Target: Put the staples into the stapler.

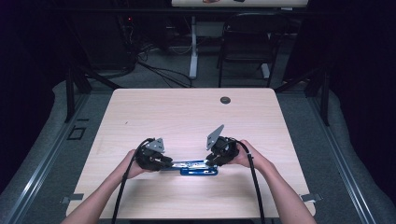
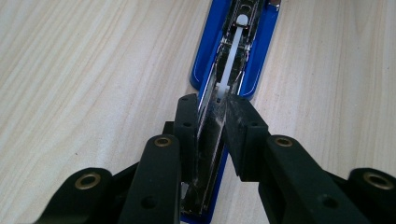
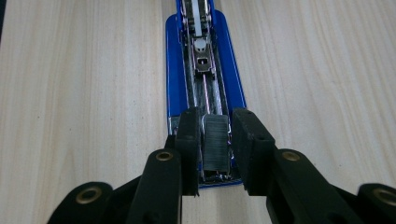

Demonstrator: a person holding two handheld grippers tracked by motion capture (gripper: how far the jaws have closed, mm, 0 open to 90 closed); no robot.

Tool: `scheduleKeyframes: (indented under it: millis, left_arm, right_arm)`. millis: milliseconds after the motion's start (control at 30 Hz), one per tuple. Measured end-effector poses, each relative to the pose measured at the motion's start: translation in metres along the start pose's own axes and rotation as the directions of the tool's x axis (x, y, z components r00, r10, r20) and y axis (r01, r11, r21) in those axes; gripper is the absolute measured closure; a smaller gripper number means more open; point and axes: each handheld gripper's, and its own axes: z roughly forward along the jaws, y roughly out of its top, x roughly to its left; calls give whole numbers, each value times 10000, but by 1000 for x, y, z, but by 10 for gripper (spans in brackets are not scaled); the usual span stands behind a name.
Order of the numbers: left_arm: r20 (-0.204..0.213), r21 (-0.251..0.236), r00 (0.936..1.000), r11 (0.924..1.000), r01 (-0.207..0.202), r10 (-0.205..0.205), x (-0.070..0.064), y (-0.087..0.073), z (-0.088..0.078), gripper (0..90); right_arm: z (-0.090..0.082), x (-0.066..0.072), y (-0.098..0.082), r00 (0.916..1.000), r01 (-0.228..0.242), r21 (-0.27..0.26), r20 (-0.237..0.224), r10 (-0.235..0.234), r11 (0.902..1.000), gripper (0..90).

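A: We see a blue stapler (image 1: 200, 168) lying flat on the wooden table (image 1: 187, 116), close to the near edge and about midway between the left and right edges. It is swung open, so its length runs parallel to that edge.

B: In the left gripper view we look along the stapler's metal arm (image 2: 212, 135), with a white plastic rod (image 2: 232, 56) running down its channel over the blue base (image 2: 261, 46). The left gripper (image 2: 208, 128) has its jaws nearly together and pressed on either side of that metal arm, so we call it clamped on the stapler.

A: In the right gripper view the open magazine channel (image 3: 205, 88) faces us, and a strip of staples (image 3: 215, 147) sits at its near end. The right gripper (image 3: 215, 135) stands with one jaw on each side of that strip. The jaws are narrowly parted, and we cannot tell whether they press the strip or just flank it.

B: From the high view, the left gripper (image 1: 156, 159) is at the stapler's left end and the right gripper (image 1: 219, 156) at its right end, each held in a hand (image 1: 247, 156). A dark round grommet (image 1: 225, 100) sits near the far edge of the table.
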Motion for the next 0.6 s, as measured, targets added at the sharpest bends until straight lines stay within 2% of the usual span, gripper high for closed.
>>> scheduleKeyframes:
  millis: [67, 133, 167, 200, 233, 300, 333, 367, 500, 600]
  left_arm:
    - [4, -2, 10000, 10000, 3, -3, 0, 0, 0, 749]
    - [-1, -5, 10000, 10000, 1, -1, 0, 0, 0, 749]
    - [-1, -5, 10000, 10000, 1, -1, 0, 0, 0, 749]
    - [-1, -8, 10000, 10000, 2, -2, 0, 0, 0, 749]
    - [-1, -9, 10000, 10000, 3, -3, 0, 0, 0, 749]
    - [-21, 2, 10000, 10000, 8, -8, 0, 0, 0, 748]
    - [-41, 15, 10000, 10000, 4, -4, 0, 0, 0, 749]
    - [-47, 20, 10000, 10000, 2, -2, 0, 0, 0, 749]
    - [-49, 20, 10000, 10000, -1, 1, 0, 0, 0, 749]
    - [-43, 24, 10000, 10000, -5, 5, 0, 0, 0, 749]
  right_arm:
    - [-7, -3, 0, 9998, -188, -192, -40, 187, 9996, 729]
    - [-14, -5, 0, 9980, -600, -496, 181, 610, 9970, 736]
    - [-14, -5, 0, 9980, -600, -496, 181, 610, 9970, 736]
    - [-23, -8, -1, 9945, -947, -736, 369, 976, 9928, 767]
    - [-25, -9, -1, 9929, -1118, -883, 318, 1150, 9898, 781]
    - [-25, -8, 0, 9914, -1221, -849, 369, 1256, 9889, 783]
    - [-21, -6, 2, 9897, -1348, -462, 432, 1368, 9898, 783]
    - [-19, -5, 4, 9891, -1354, -340, 530, 1371, 9902, 779]
    - [-15, -1, 9, 9917, -1273, -74, 173, 1275, 9918, 714]
    - [-11, 2, 10, 9929, -1182, 457, 191, 1174, 9919, 686]
